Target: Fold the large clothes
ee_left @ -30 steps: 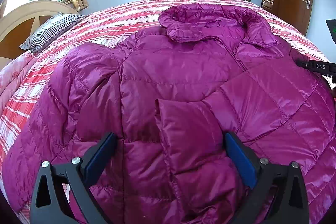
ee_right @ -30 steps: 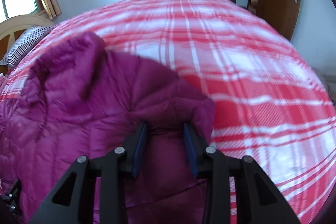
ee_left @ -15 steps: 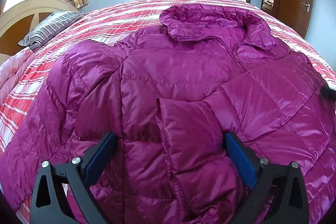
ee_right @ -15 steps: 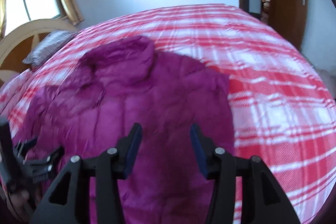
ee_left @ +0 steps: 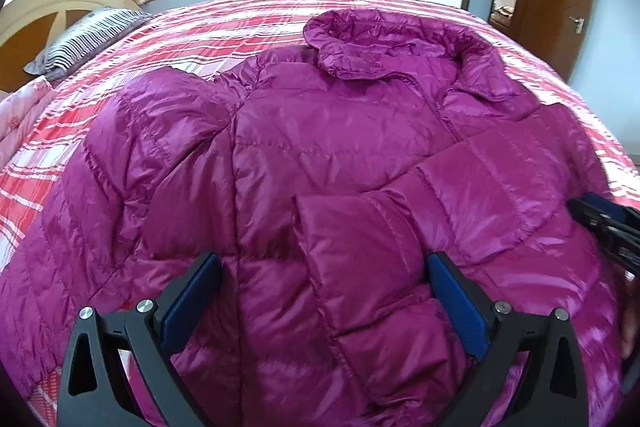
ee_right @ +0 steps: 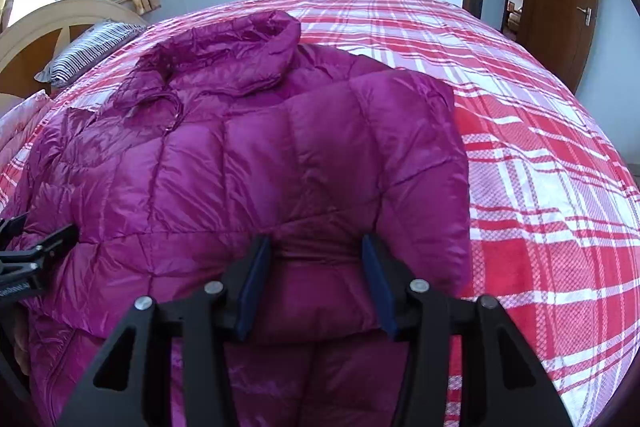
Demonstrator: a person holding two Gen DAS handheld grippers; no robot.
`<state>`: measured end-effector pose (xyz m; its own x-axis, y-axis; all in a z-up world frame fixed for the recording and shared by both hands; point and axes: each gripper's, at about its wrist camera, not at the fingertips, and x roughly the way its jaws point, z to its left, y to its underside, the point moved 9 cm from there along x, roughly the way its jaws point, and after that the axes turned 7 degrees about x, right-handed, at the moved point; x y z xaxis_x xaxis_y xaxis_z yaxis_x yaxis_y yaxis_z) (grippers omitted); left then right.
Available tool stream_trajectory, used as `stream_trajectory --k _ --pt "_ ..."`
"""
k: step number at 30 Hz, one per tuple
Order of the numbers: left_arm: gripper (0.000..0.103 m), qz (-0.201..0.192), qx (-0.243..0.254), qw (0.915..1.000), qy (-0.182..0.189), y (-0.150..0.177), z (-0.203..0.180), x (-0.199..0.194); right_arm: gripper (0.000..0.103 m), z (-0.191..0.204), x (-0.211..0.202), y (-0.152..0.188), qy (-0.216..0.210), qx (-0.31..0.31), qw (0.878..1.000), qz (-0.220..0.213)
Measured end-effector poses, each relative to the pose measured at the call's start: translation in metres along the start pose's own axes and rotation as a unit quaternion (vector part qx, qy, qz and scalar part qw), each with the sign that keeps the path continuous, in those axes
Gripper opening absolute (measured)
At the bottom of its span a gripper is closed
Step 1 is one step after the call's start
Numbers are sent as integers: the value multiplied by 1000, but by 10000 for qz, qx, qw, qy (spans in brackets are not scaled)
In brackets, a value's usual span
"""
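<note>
A magenta puffer jacket [ee_left: 320, 155] lies spread on a red plaid bed [ee_right: 540, 147], 1 sleeve folded across its front, both the left gripper [ee_left: 324, 291] and right gripper [ee_right: 316, 279] hovering open above it.

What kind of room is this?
Most likely a home bedroom: the purple jacket lies on a bed with a red plaid cover, with a striped pillow by the wooden headboard.

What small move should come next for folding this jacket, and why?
Probably move the left claw to the spread sleeve and grip it: the other sleeve already lies folded across the jacket, and this claw is open.
</note>
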<state>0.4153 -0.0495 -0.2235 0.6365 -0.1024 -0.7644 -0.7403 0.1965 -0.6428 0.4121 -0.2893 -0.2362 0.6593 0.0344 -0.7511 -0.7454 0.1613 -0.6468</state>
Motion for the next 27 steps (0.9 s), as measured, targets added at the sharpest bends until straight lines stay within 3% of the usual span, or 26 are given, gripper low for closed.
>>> stream_trajectory --k 4,7,11,13,15,18,22,23,25,26,27 --pt "102 -249 109 9995 -155 8 23 -39 51 2 1 0 112 -92 9999 -21" --pt "102 -462 175 9975 -503 22 63 -75 51 2 1 0 171 -145 9997 -21" --pt "102 -708 209 9895 -1244 58 145 -121 52 3 0 1 215 -196 9996 -40" --pt "102 -625 111 9807 -1851 81 201 -139 52 3 0 1 209 -197 9996 -46" --pt "102 -609 -135 9752 -2121 96 242 -151 52 3 0 0 232 -218 9995 -57" --pt "102 -442 -674 9750 -2069 112 285 -153 52 4 -1 1 238 -226 9994 -71" --pt "101 -356 -826 9785 -1858 117 289 -130 52 4 -2 1 260 -245 9993 -76" --pt "98 -299 -819 9792 -1834 119 288 -123 52 4 -2 1 264 -248 9993 -79" --pt "82 -115 -820 9814 -1734 125 285 -108 52 3 -2 1 266 -253 9993 -84" --pt "58 -37 -822 9816 -1723 128 285 -104 52 3 -2 1 265 -253 9993 -85" --pt "43 28 -816 9819 -1709 131 282 -100 52 3 -2 1 263 -251 9993 -84"
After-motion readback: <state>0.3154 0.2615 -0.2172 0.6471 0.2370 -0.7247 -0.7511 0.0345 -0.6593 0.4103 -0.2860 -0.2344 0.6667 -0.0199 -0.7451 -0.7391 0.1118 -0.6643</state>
